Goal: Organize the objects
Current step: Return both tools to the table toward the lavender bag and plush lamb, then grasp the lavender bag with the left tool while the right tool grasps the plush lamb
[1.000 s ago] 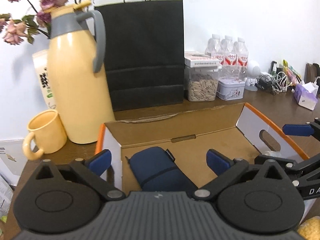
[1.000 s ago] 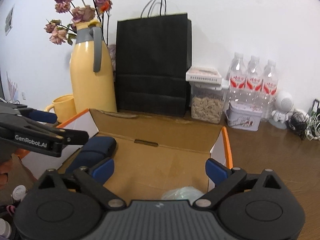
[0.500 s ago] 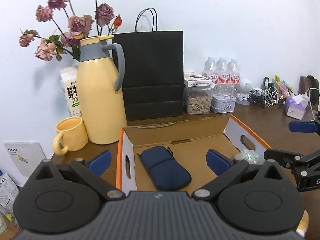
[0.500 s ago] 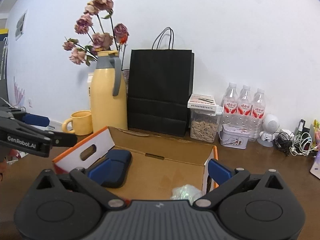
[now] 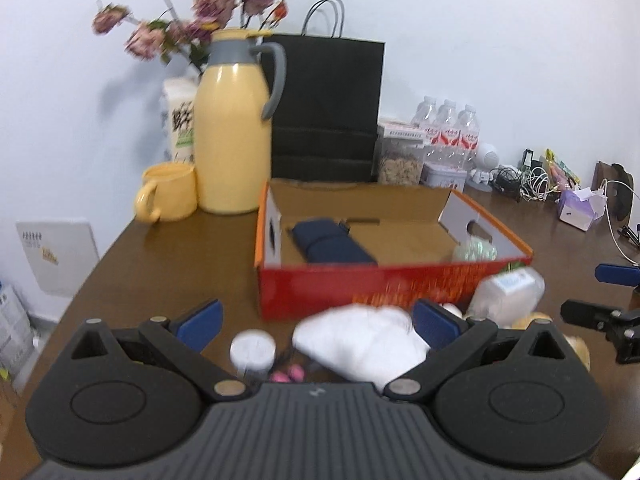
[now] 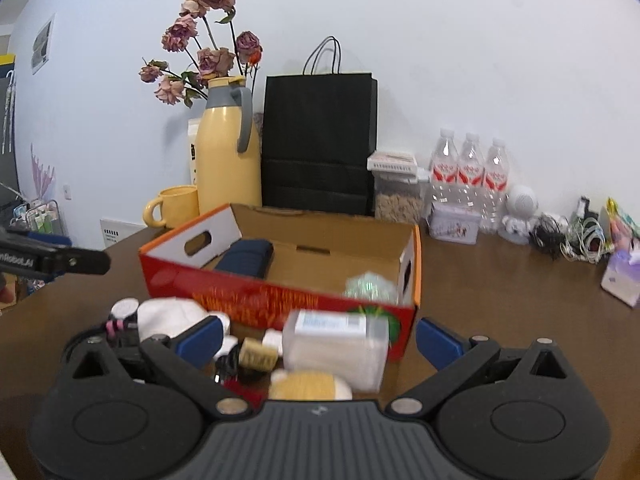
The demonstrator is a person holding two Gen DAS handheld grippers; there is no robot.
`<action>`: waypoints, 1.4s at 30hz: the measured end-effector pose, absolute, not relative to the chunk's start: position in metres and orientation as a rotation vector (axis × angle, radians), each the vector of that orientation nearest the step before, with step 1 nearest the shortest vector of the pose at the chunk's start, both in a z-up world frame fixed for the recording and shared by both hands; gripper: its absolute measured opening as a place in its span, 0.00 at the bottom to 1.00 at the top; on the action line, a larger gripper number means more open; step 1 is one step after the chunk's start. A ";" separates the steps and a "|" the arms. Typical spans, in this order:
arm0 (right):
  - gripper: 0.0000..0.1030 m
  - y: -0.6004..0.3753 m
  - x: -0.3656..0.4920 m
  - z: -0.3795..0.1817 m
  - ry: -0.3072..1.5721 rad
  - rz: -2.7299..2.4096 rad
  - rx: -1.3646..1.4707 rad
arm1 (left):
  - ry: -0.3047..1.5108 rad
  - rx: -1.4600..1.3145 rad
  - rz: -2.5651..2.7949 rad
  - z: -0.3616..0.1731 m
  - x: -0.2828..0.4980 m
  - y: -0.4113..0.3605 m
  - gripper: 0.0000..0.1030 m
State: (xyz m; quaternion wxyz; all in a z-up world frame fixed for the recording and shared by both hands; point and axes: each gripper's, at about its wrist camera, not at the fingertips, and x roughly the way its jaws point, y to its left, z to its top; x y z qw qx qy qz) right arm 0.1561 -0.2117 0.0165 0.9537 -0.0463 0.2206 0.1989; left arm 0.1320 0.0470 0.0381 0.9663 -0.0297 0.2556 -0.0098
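Clutter waiting to be sorted lies on the table (image 6: 500, 280) just in front of the red box (image 6: 280, 292), nearest the cameras. Both hand-held grippers hang above it with fingers spread apart and nothing between them: the left hand-held gripper (image 5: 316, 318) over the left part of the heap, the right hand-held gripper (image 6: 318, 338) over the right part.

Under the left one sit a small round white jar (image 5: 253, 350), some pink bits (image 5: 286, 376) too blurred to name, and a white cloth (image 5: 360, 340). The cloth looks soft and light; I would pinch a raised fold near its middle. The jar is probably stiff and smooth, best taken across its sides.

Under the right one lie a clear plastic case (image 6: 336, 344), a small brush (image 6: 258, 354) and a yellow puff (image 6: 306, 386). The case looks rigid, light and somewhat slippery, so a grip across its short sides should suit; the puff would squash, so a gentle squeeze is enough.

Inside the box, a dark blue pouch (image 5: 332, 242) rests on the left and a greenish crinkled bundle (image 6: 370, 286) in the near right corner, with bare cardboard between.

Farther back stand a yellow mug (image 6: 172, 206), a yellow jug (image 6: 228, 156), a black paper bag (image 6: 320, 140) and water bottles (image 6: 472, 176).
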 end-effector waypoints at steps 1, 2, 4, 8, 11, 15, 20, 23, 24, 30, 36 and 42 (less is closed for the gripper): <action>1.00 -0.214 0.151 0.013 0.451 0.402 -0.089 | 0.517 -0.067 -0.019 0.034 0.126 0.048 1.00; 1.00 -0.216 0.146 0.010 0.451 0.398 -0.083 | 0.518 -0.076 -0.017 0.030 0.119 0.049 1.00; 1.00 -0.219 0.138 0.006 0.450 0.389 -0.069 | 0.519 -0.105 -0.015 0.021 0.105 0.049 1.00; 1.00 -0.226 0.122 -0.003 0.447 0.376 -0.024 | 0.539 -0.146 -0.026 0.006 0.085 0.040 1.00; 1.00 -0.227 0.118 -0.006 0.454 0.374 -0.014 | 0.578 -0.109 -0.076 -0.002 0.080 0.022 1.00; 1.00 -0.226 0.115 -0.006 0.454 0.380 -0.013 | 0.622 -0.082 -0.117 -0.012 0.079 0.000 1.00; 1.00 -0.226 0.111 -0.009 0.457 0.393 -0.003 | 0.683 -0.031 -0.094 -0.033 0.084 -0.024 1.00; 1.00 -0.228 0.110 -0.012 0.463 0.398 0.006 | 0.650 0.006 -0.053 -0.048 0.085 -0.033 1.00; 1.00 -0.229 0.110 -0.013 0.466 0.399 0.009 | 0.636 -0.005 -0.053 -0.050 0.084 -0.034 1.00; 1.00 -0.234 0.111 -0.018 0.473 0.405 0.024 | 0.624 -0.008 -0.048 -0.054 0.084 -0.033 1.00; 1.00 -0.238 0.112 -0.023 0.480 0.407 0.043 | 0.600 -0.006 -0.094 -0.049 0.073 -0.039 0.73; 1.00 -0.239 0.111 -0.024 0.481 0.409 0.045 | 0.590 -0.028 -0.157 -0.047 0.067 -0.042 0.08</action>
